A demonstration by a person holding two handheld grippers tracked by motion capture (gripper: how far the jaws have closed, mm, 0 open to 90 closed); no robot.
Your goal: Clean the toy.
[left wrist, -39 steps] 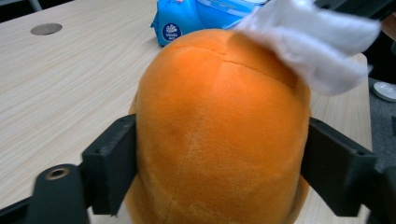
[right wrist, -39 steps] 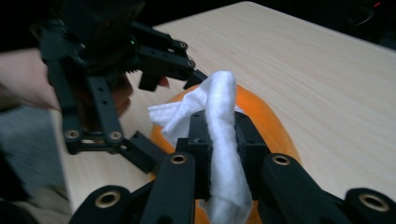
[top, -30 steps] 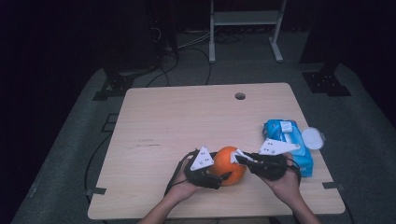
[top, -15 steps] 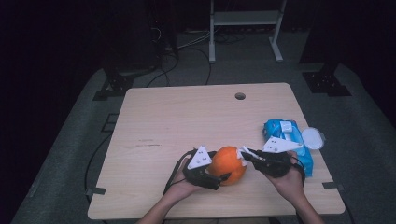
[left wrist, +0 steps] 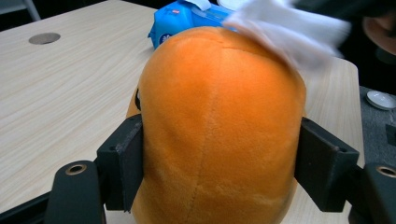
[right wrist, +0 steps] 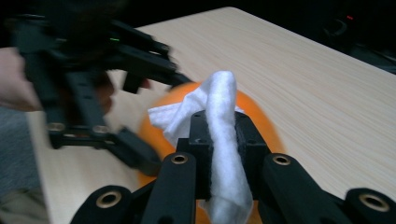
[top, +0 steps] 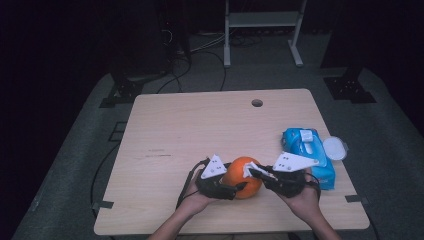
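high view looks down from afar; both gripper views close, sharing orange plush toy [left wrist: 219,126]

left gripper [top: 239,186] black | white plate | brass screws | right gripper [top: 256,172] seemingly alike

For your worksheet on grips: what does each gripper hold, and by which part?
The left gripper clamps the orange plush toy across its two sides. The right gripper pinches a white wipe around its middle, resting on the toy.
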